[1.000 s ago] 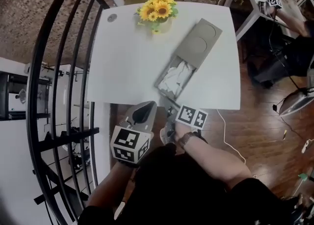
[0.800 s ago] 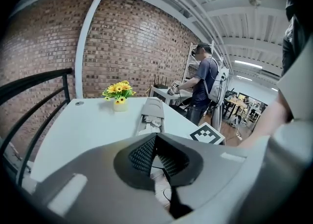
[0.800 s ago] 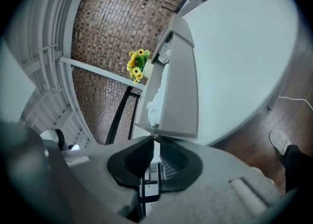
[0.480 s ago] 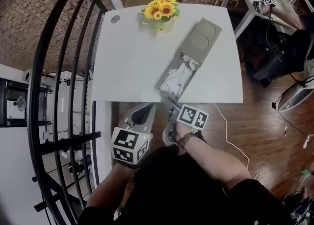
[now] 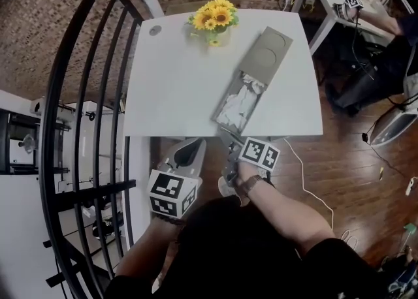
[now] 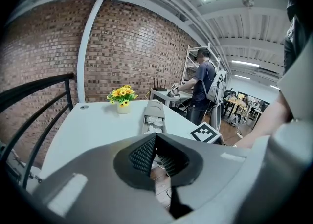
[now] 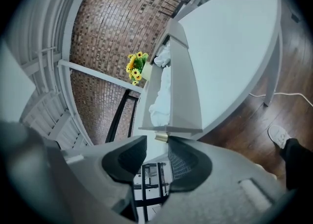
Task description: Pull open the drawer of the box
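A grey box (image 5: 266, 55) lies slanted on the white table (image 5: 176, 89). Its drawer (image 5: 230, 116) stands pulled out toward the near edge, with crumpled white cloth (image 5: 238, 97) inside. My right gripper (image 5: 228, 143) is at the drawer's front. In the right gripper view its jaws (image 7: 157, 145) are opening, and the small brass knob (image 7: 161, 138) sits at their tips with no pad pressing on it. My left gripper (image 5: 188, 153) hangs off the table's near edge, left of the drawer. It is shut on nothing (image 6: 155, 137).
A vase of sunflowers (image 5: 214, 19) and a small round disc (image 5: 155, 30) sit at the table's far side. A black railing (image 5: 78, 95) curves along the left. A cable (image 5: 307, 183) trails over the wooden floor. A person's arm rests on another table (image 5: 366, 12) at the far right.
The drawer stays pulled out and both grippers stay by the table's near edge. Only the view has drifted a little.
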A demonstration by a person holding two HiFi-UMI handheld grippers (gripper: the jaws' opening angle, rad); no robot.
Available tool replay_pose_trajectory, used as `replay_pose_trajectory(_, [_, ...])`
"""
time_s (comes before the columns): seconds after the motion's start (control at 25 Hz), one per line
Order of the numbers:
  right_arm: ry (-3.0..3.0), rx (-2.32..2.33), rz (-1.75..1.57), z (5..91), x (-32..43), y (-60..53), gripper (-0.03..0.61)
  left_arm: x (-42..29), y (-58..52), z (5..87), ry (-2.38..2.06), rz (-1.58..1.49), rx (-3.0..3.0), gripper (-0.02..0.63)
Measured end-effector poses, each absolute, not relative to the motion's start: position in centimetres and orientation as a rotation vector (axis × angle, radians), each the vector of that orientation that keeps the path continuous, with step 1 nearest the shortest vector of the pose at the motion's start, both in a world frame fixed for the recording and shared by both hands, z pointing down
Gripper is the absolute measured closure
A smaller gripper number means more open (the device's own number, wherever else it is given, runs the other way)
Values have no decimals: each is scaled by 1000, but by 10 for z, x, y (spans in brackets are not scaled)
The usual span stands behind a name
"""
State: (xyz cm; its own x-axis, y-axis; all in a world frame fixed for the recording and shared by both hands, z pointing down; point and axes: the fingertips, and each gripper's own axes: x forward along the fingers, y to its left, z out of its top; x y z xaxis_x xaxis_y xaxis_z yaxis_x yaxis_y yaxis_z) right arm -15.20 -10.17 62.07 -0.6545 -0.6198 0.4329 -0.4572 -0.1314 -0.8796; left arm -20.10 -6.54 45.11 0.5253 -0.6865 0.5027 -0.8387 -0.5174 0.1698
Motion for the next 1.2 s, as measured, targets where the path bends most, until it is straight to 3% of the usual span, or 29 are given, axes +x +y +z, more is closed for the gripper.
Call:
replay_pose_trajectory(0.48, [2035, -1257, -1881, 607, -138, -89, 455, -190, -66, 435, -1235, 477, 2440, 598])
replay_pose_trajectory(0.84, [2189, -1313, -1688, 552, -106, -83, 462, -171, -64, 416, -1173, 418, 2520, 598])
replay_pose_trajectory(1.08, [2388, -1395, -1478, 506, -79, -79, 573, -156, -65, 407, -1159, 381, 2542, 598])
replay_pose_trajectory(1.2, [2524, -1423, -1318, 478, -69, -80, 588, -149, -68, 403, -1172, 372, 2544, 598])
